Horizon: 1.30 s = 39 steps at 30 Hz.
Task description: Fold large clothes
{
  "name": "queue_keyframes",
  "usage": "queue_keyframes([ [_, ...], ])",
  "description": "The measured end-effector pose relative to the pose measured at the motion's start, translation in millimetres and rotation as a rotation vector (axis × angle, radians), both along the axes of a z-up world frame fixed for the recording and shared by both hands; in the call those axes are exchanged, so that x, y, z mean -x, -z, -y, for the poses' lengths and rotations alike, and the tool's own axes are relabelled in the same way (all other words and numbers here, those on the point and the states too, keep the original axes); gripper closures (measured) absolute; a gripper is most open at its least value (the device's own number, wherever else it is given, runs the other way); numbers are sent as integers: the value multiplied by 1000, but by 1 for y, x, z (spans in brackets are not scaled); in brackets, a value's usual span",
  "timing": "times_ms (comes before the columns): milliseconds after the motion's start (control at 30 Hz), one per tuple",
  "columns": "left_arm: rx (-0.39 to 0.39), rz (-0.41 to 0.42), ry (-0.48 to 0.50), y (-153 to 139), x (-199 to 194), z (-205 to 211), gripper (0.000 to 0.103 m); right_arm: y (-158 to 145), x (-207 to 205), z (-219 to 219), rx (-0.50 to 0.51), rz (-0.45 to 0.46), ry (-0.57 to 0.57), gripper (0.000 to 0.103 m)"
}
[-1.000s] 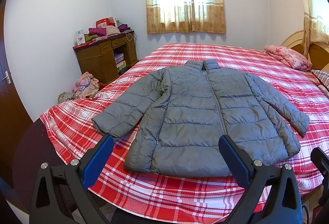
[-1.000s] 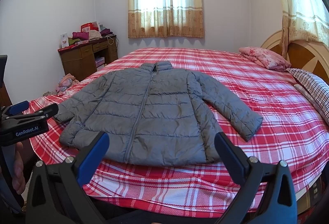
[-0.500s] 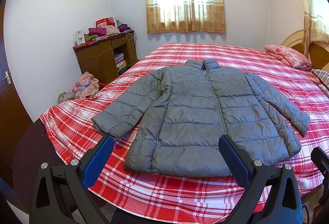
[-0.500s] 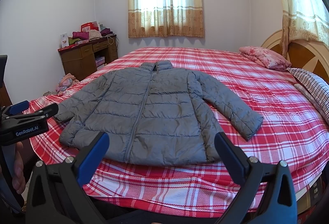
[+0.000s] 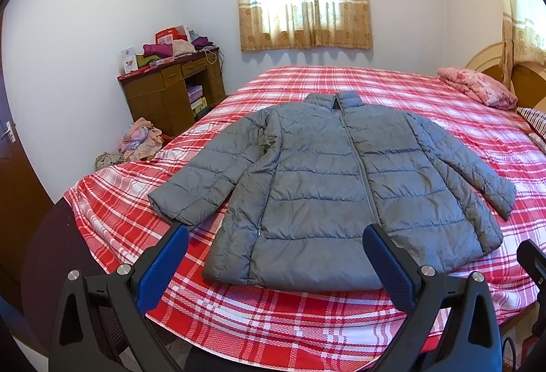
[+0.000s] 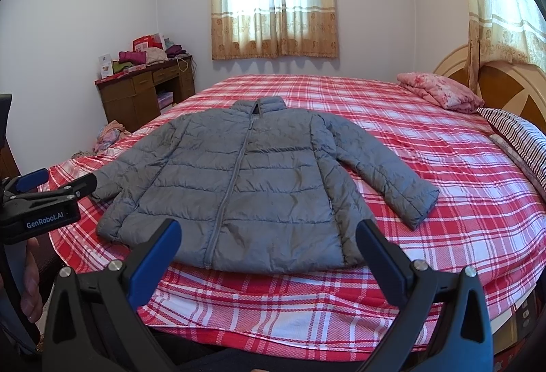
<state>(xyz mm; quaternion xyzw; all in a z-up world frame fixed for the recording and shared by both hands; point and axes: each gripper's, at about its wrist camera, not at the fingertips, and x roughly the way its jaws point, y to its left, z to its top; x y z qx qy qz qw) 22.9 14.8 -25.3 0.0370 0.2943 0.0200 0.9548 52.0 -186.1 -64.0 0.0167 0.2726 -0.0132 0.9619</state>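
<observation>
Jacket, grey and quilted, lies flat and face up on the red plaid bed, zipped, collar toward the window, both sleeves spread outward. Left claw is released, jaws wide apart, hovering above the near hem and touching nothing. Right claw is likewise released and empty, held short of the hem. A hand grips the left tool at the edge of the right view. Pink folded bedding rests near the headboard. A wooden bench stacked with clothes stands against the wall.
</observation>
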Motion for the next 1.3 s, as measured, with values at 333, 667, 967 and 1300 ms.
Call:
queue_keyframes([
  [333, -68, -59, 57, 25, -62, 15, 1, 20, -52, 108, -115, -60, 199, 0],
  [667, -89, -125, 98, 46, -154, 46, 1, 68, -122, 236, -197, -187, 469, 0],
  [967, -138, -144, 115, 55, -231, 71, 1, 86, -143, 273, -272, -255, 507, 18],
  [1300, -181, -161, 44, 70, -295, 54, 1, 84, -167, 296, -230, -267, 484, 87],
])
